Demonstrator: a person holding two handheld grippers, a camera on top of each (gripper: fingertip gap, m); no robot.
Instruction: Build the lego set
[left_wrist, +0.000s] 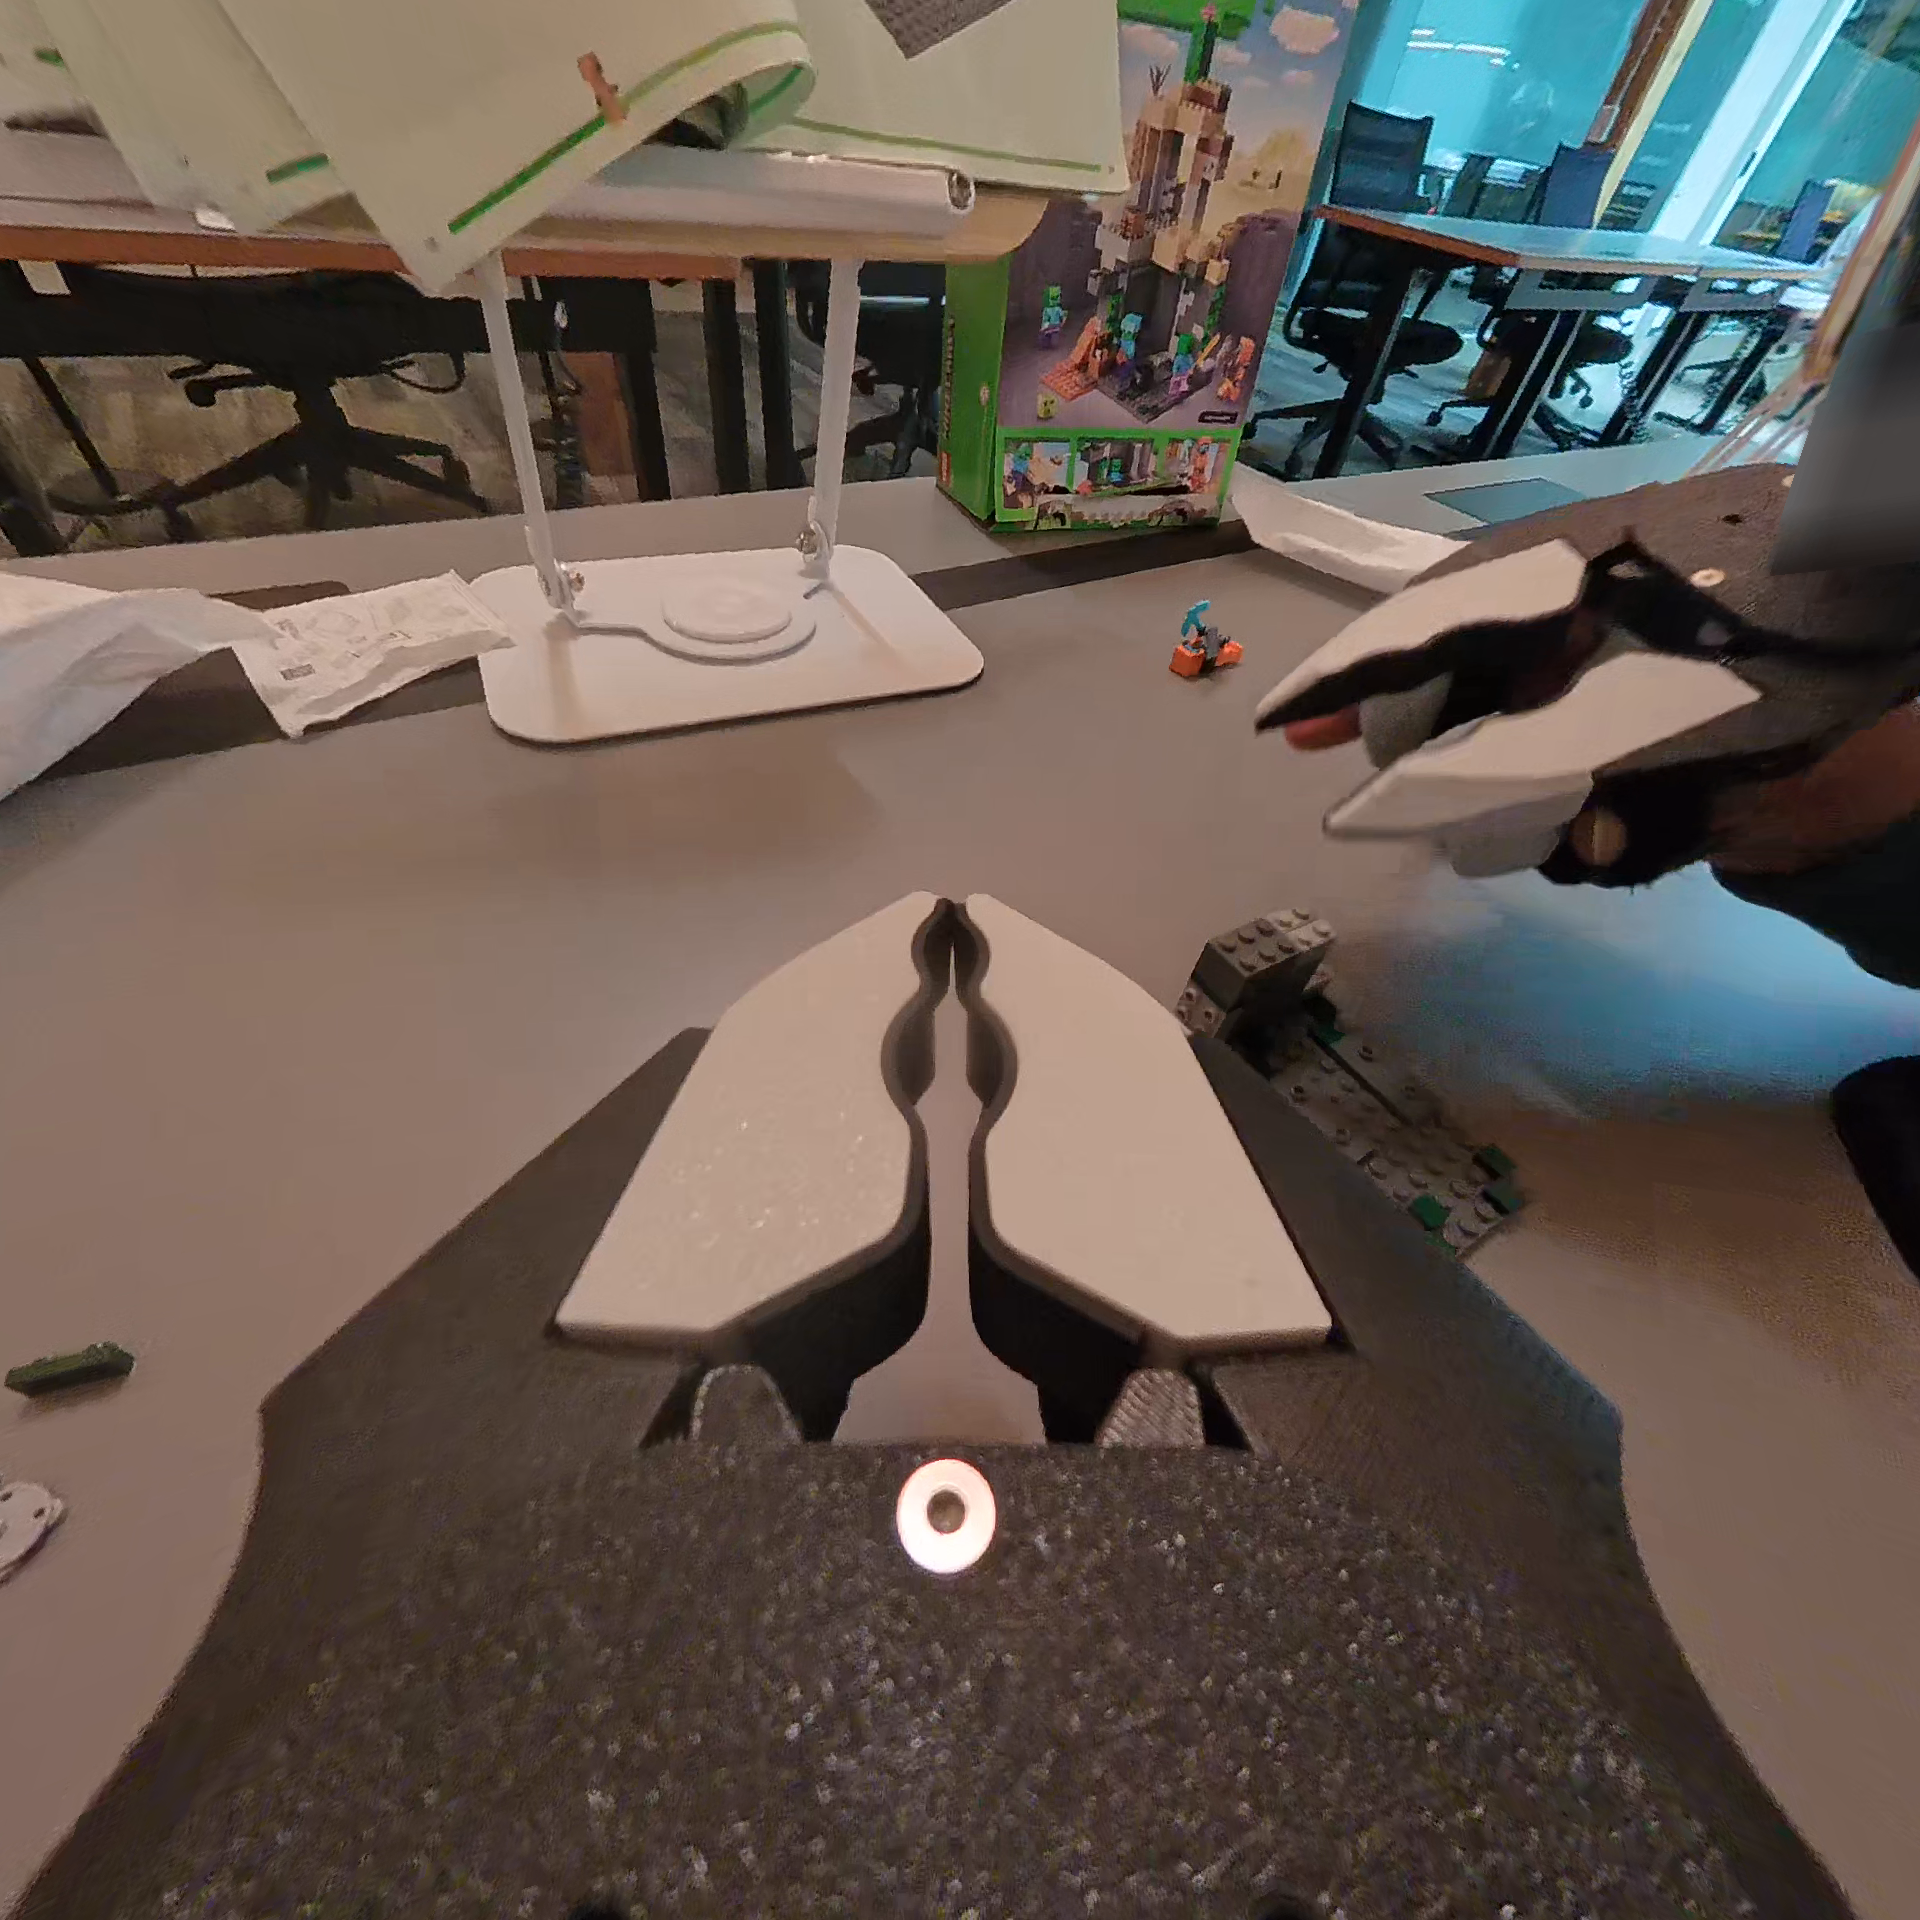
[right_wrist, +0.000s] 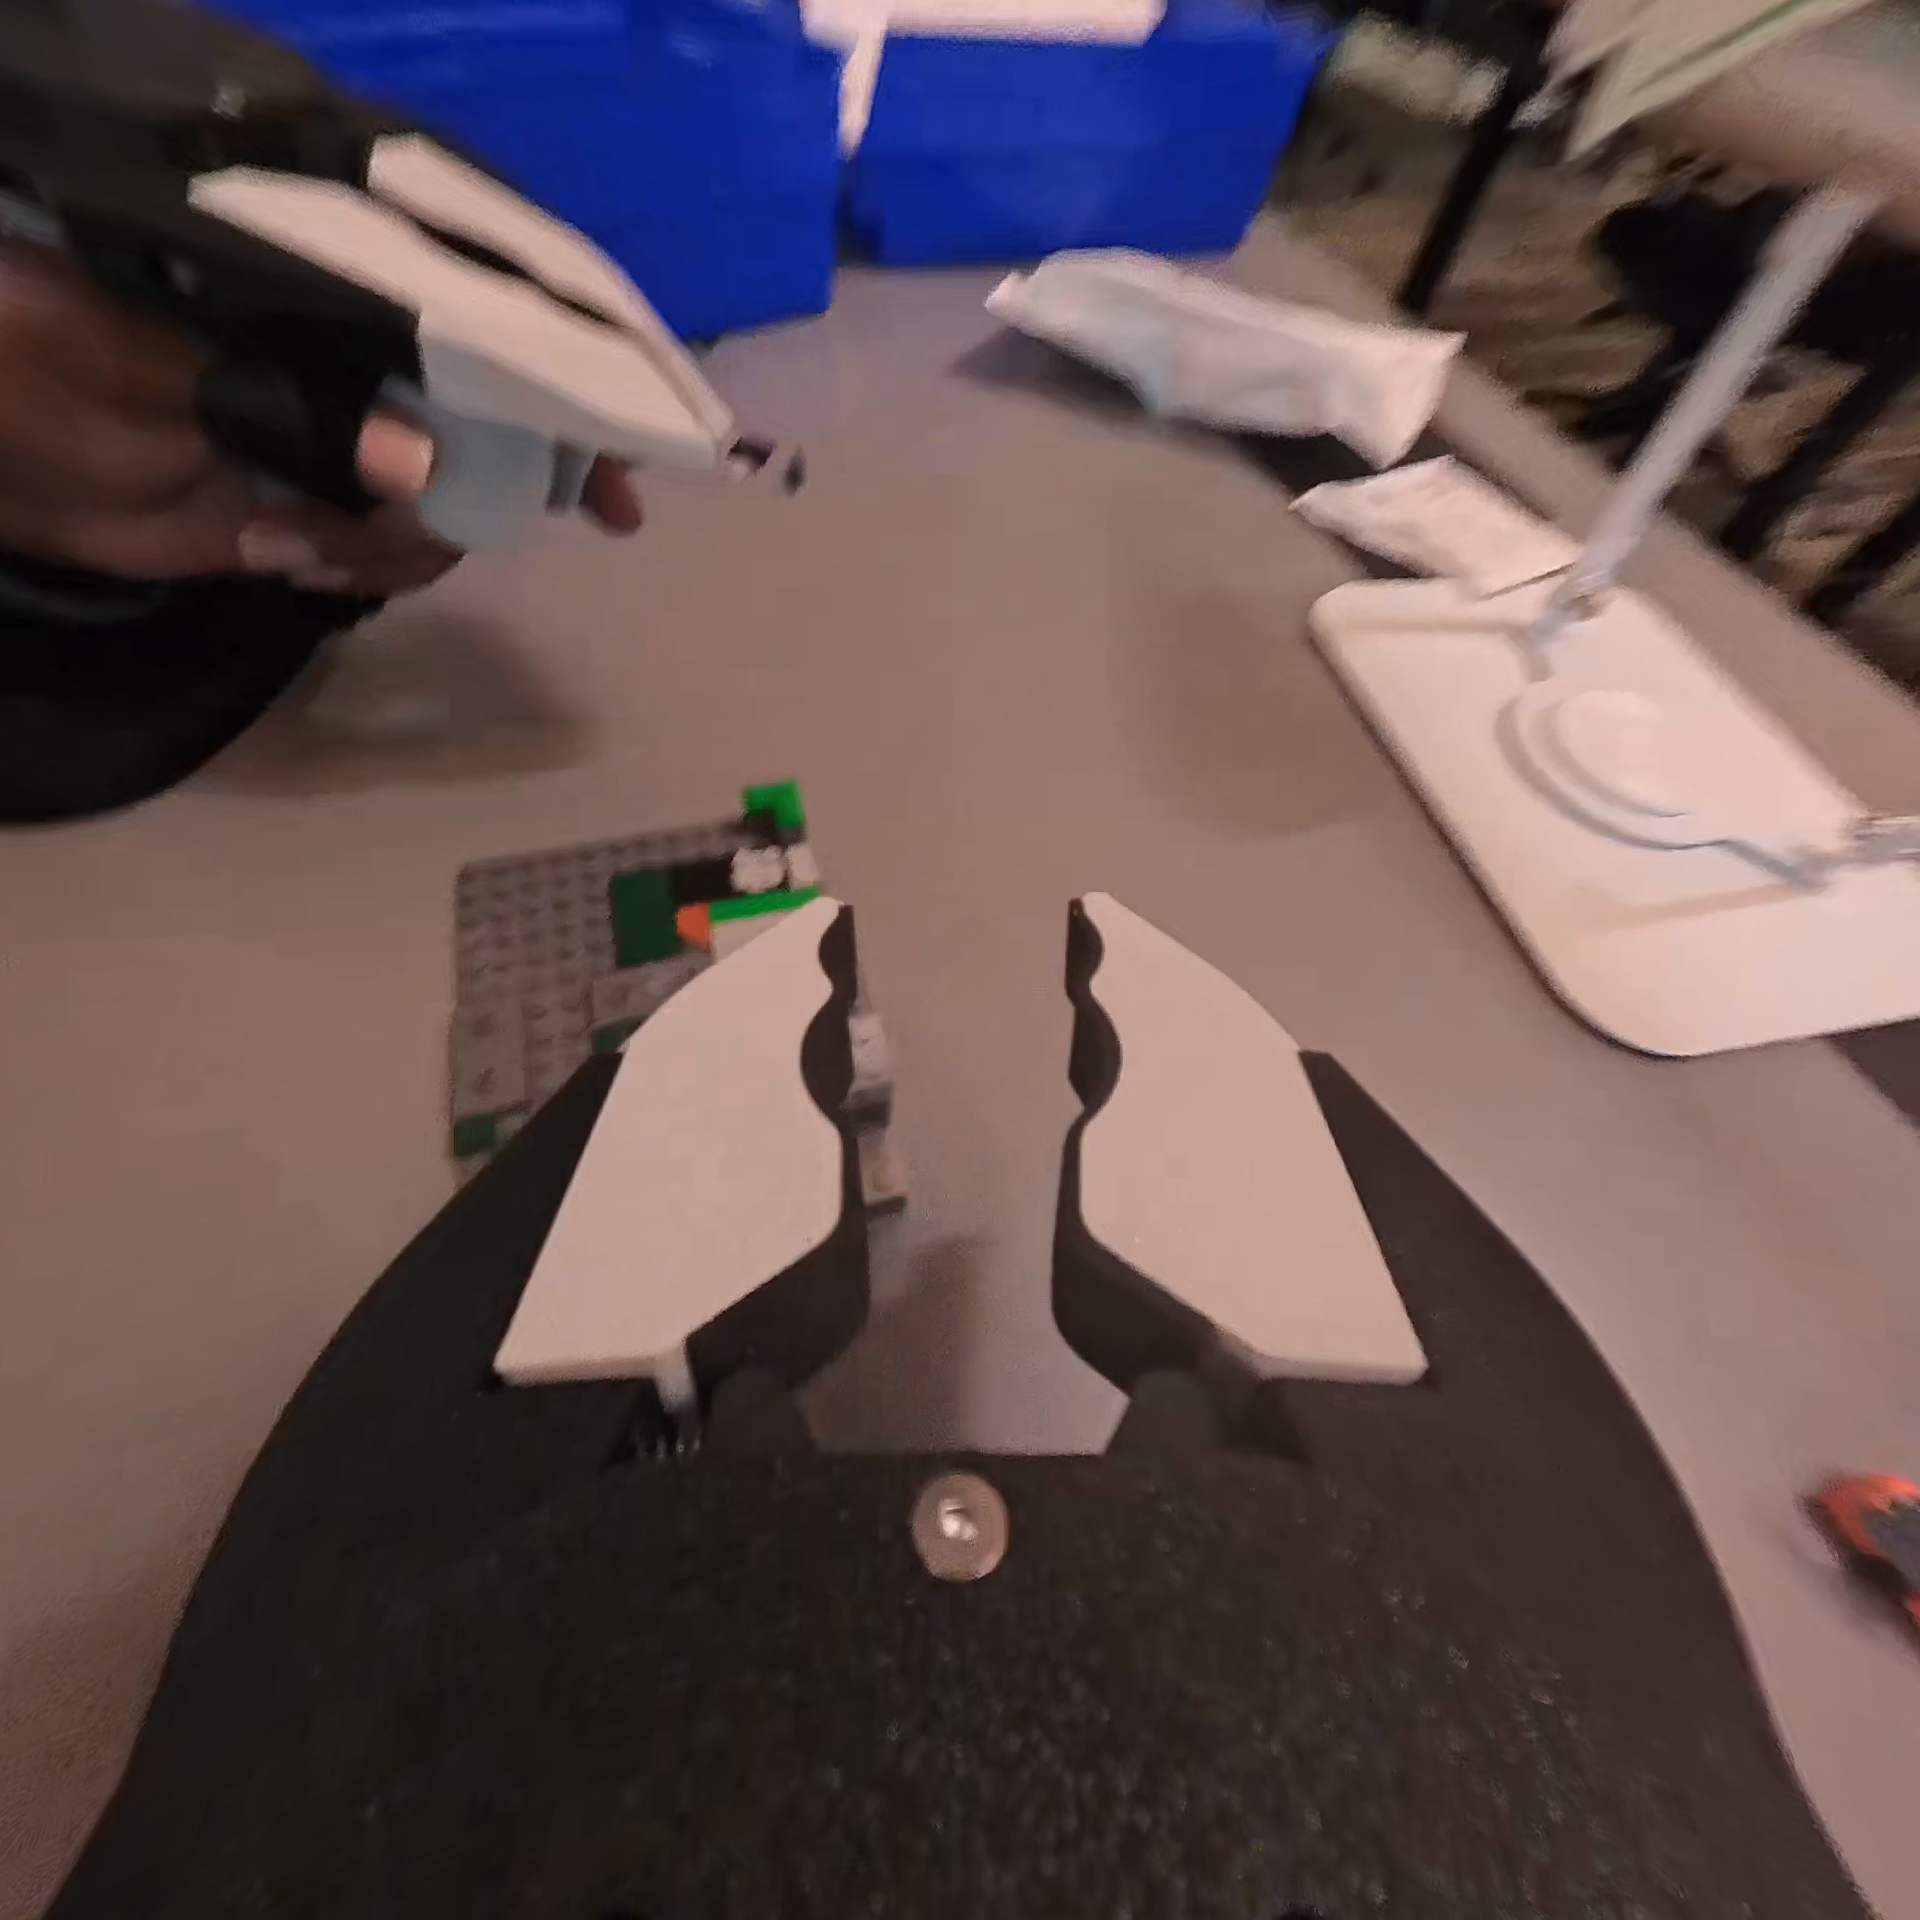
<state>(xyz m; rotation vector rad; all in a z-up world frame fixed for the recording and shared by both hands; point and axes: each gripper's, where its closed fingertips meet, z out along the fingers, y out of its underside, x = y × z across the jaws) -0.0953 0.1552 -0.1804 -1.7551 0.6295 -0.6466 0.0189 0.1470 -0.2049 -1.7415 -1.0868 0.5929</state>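
My left gripper is shut and held above the grey table. The right wrist view shows it pinching a small dark piece at its tips. The partly built set, a grey studded baseplate with grey and green bricks, lies on the table to its right. In the right wrist view the baseplate carries green, black and orange bricks. My right gripper is open and empty, just above and right of the build. It also shows at the right of the left wrist view.
A white stand holds an instruction booklet at the back. The set's box stands behind. A small orange figure, white paper bags, a dark green piece and blue bins surround the work area. The grippers' ends are close to 12 cm from one another.
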